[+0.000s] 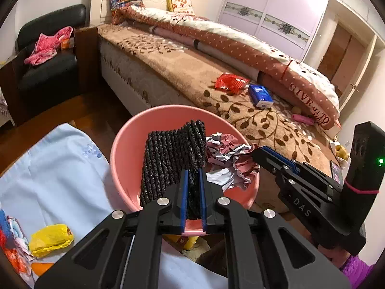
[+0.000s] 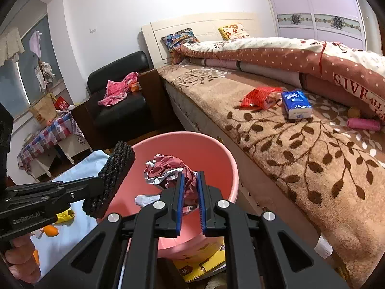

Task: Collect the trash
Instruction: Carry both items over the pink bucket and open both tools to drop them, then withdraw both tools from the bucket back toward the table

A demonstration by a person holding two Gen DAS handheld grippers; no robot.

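My left tool is clamped on a black knitted pad over the pink basin, its long axis pointing up and away. My right tool pinches crumpled paper above the same basin.

Left gripper: pointing forward and down, jaws nearly closed, blue pads clamped on a black mat that stands up between them
Left hand: bare fingers curled round the handle, low at the left edge of the right wrist view
Right gripper: angled down beside the left one, tips near each other, jaws nearly closed, pads pinching crumpled paper
Right hand: mostly hidden behind its handle; a purple sleeve shows below it
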